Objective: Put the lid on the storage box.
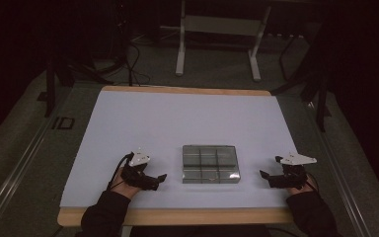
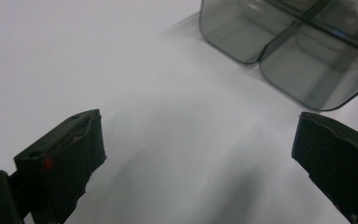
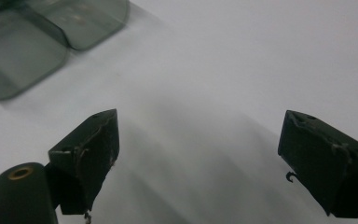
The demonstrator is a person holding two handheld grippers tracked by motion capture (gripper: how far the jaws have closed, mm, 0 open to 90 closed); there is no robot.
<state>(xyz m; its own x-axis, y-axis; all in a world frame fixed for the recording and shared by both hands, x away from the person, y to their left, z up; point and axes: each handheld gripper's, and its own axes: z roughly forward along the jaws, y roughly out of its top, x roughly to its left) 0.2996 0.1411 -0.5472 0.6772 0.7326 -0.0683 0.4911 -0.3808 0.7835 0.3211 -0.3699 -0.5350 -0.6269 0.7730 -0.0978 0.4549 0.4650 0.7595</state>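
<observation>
Right now I've got both grippers resting on the white mat (image 1: 177, 118), left gripper (image 1: 161, 178) and right gripper (image 1: 264, 176) flanking the clear divided tray (image 1: 210, 163), jaws spread, nothing held.

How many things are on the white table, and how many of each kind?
Clear box with compartments: 1
Tongs: 2, the left tongs and the right tongs, one on each side of the box
Total: 3
</observation>
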